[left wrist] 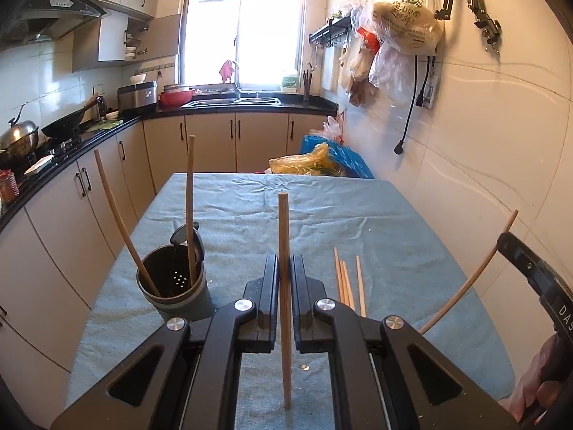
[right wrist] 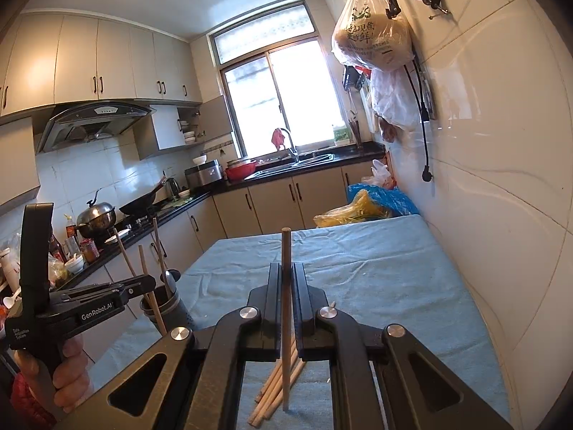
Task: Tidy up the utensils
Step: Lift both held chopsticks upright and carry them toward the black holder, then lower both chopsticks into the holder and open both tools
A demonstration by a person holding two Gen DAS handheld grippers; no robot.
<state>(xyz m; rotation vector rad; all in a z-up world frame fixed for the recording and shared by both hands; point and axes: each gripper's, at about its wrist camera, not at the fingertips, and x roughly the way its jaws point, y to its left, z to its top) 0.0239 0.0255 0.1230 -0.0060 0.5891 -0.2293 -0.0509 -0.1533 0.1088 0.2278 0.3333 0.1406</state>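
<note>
Clamping one upright chopstick [left wrist: 284, 286], the left hand-held gripper [left wrist: 284, 279] sits just right of the utensil holder [left wrist: 175, 286], nearer it. The right hand-held gripper [right wrist: 285, 286], likewise clenched on a chopstick [right wrist: 285, 272], is further off.

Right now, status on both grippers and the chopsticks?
Left gripper and right gripper each shut on one wooden chopstick. Dark round holder holds two. Nothing blocking.
</note>
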